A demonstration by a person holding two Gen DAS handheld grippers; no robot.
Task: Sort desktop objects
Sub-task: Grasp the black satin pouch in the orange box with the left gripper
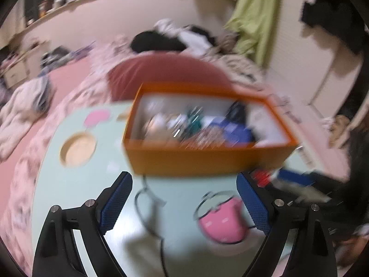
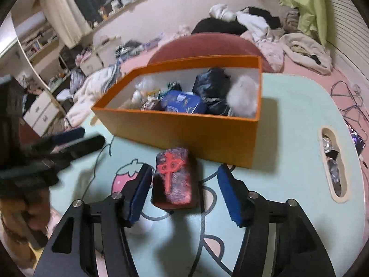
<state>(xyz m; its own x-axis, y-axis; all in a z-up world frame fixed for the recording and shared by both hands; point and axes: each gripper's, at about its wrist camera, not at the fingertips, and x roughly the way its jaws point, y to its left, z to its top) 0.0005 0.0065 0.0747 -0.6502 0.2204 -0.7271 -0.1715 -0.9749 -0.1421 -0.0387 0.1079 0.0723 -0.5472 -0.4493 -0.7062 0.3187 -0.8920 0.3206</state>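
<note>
Red character 中 printed large on the dark block (image 2: 174, 177), low centre of the right wrist view; glossy face mottled purple and red, edges near black. Lying on the pale green tabletop (image 2: 288, 152) just in front of the orange box (image 2: 184, 133), between the blue pads of the right claw (image 2: 183, 192), spread wide, left pad close beside it, right pad apart. Inside the box: a blue tin (image 2: 183, 102) with a pale label too small to read, a black bag (image 2: 211, 83), a grey fluffy ball (image 2: 244, 95). Strawberry drawing (image 2: 125, 176) on the tabletop at lower left.

Left wrist view heavily blurred. Left claw (image 1: 184, 204) wide apart, holding nothing, over the tabletop (image 1: 76, 184). Orange box (image 1: 203, 161) at centre, contents smeared. Pink strawberry print (image 1: 222, 221) near the right pad. Round hole (image 1: 78, 149) at mid left.
</note>
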